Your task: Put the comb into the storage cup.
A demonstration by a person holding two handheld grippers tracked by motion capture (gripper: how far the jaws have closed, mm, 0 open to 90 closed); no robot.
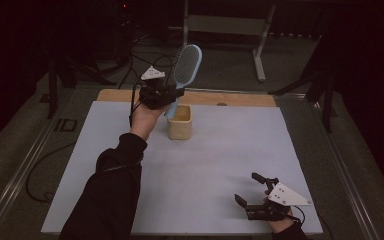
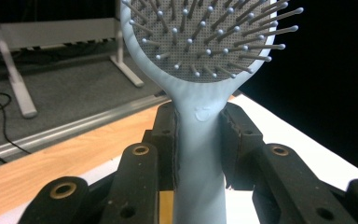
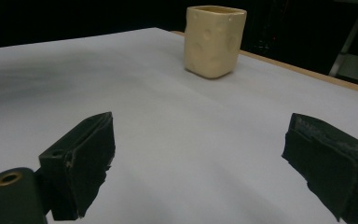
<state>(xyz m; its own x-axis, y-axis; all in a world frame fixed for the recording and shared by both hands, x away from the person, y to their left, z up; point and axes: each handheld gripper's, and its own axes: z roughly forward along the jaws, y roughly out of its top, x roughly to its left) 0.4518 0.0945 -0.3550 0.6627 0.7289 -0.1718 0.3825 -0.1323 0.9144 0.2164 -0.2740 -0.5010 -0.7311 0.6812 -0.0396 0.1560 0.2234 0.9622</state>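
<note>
Lowering the hairbrush (image 1: 185, 67) handle-first into the cream cup (image 1: 180, 121) is judged to be the step in hand, and it is best done slowly. At the left, near the far edge of the white table (image 1: 220, 165), the brush is held aloft by the left gripper (image 1: 166, 94), whose jaws are clamped on the pale blue handle just below the bristled head, as the left gripper view makes plain. The head is tilted up and away, while the lower end of the handle is seen just above, or perhaps already at, the cup's near-left rim; contact cannot be made out. The handle should be brought over the middle of the opening before it is let down, since a push against the rim could tip a cup that looks light. The grip should be kept firm until the handle's end is well inside, and only then eased. At the right, by the near edge, the right gripper (image 1: 254, 191) is rested with its jaws wide apart and nothing between them; it could be brought across to steady the cup if needed.
</note>
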